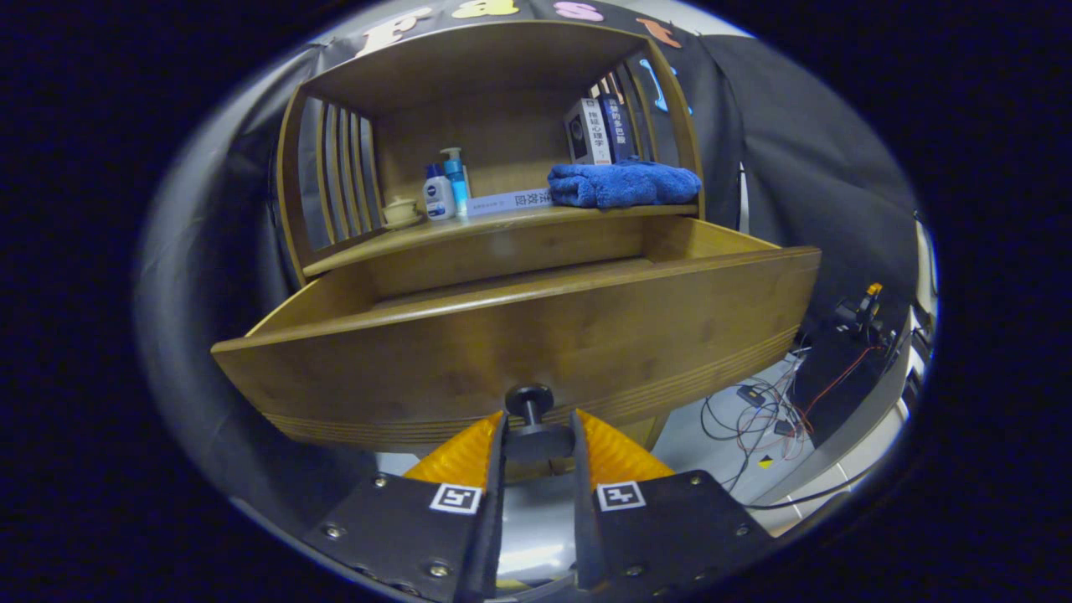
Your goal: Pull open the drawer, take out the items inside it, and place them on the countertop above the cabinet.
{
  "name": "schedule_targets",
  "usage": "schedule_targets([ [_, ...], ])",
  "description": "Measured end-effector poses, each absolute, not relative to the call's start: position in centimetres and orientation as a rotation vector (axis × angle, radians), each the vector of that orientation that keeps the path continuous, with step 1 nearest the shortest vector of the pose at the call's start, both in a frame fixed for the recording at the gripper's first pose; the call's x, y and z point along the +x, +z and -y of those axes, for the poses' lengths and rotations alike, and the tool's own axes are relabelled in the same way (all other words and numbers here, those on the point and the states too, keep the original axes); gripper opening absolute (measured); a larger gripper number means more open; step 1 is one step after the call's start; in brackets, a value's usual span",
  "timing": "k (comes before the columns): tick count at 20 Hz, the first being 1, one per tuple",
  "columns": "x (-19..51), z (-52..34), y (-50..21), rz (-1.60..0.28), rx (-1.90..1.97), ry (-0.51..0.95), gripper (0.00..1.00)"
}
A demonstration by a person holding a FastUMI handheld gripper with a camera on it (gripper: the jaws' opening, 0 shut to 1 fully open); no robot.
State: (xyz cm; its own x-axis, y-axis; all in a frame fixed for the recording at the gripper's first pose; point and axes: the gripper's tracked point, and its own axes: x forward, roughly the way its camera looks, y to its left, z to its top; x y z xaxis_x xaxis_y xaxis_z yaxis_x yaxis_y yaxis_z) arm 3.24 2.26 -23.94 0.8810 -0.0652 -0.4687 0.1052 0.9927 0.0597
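1. A wooden cabinet point(494, 109) is standing against dark cloth, a blue towel point(624, 184) lying on its worktop point(502, 224).
2. The drawer point(519, 343) is standing pulled out.
3. The gripper point(538, 429) is clamping the drawer's dark knob point(528, 395).

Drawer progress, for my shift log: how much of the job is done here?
Done: the drawer is pulled well out from under the countertop. In hand: the gripper has its fingers at the drawer's knob, which sits between their tips; whether both press on it is unclear. Left: taking items out. The drawer's inside is hidden behind its front panel, and the blue towel, bottles and books already sit on the countertop.
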Motion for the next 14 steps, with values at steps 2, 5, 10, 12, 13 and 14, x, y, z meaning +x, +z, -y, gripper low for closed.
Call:
schedule_targets([
  [2,3.1,-2.9,-23.7,-0.491,0.073,-0.069,0.44],
  [5,2.9,-3.6,-22.4,-0.468,0.066,-0.05,0.59],
  [10,3.3,-4.4,-15.5,-0.325,0.043,-0.034,0.68],
  [12,4.3,-5.2,-12.9,-0.299,0.027,-0.023,0.68],
  [13,5.1,-5.8,-11.9,-0.293,0.022,-0.012,0.68],
  [14,6.3,-6.4,-11.1,-0.302,0.021,-0.003,0.68],
])
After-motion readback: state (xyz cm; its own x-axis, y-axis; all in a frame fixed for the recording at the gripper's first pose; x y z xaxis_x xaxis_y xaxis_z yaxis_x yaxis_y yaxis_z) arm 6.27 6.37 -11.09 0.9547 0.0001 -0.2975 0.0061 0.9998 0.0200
